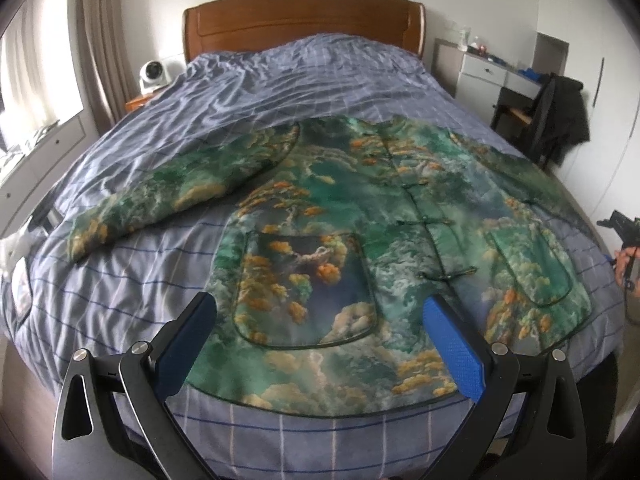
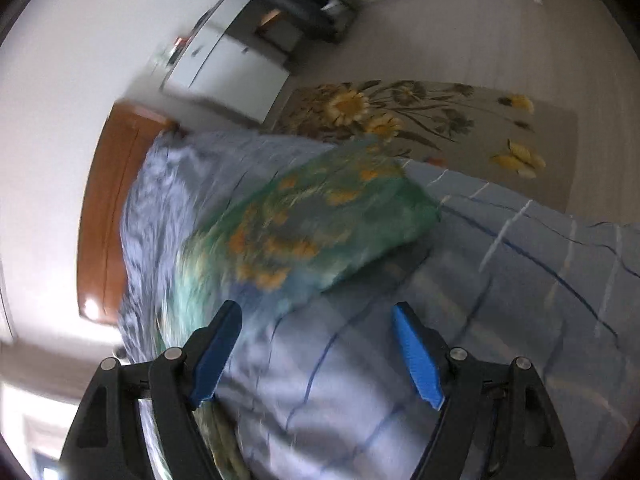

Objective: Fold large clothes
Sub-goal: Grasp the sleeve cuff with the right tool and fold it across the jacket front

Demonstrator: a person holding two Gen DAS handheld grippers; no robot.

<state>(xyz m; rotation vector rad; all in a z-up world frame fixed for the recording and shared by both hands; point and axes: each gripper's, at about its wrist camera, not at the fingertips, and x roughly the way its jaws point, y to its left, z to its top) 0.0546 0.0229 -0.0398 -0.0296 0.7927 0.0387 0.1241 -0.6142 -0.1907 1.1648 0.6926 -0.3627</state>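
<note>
Left wrist view shows the jacket [image 1: 352, 240] spread front-up on the bed [image 1: 120, 280], a padded garment printed with green foliage, orange blossoms and pale clouds, fastened down its middle by dark knot buttons. Two rounded patch pockets [image 1: 308, 288] sit on its lower front; one lies just ahead, between the fingers of the left gripper [image 1: 320, 332], the other beyond the right-hand finger. One sleeve [image 1: 168, 196] runs out past the left-hand finger across the blue checked quilt. The hem lies directly between the blue pads [image 1: 456, 352], which stand wide apart, holding nothing.

Right wrist view is blurred: the right gripper [image 2: 316, 344] also spread and bare, with the other sleeve [image 2: 304, 220] ahead of its fingers and a flowered rug [image 2: 440, 120] beyond.
</note>
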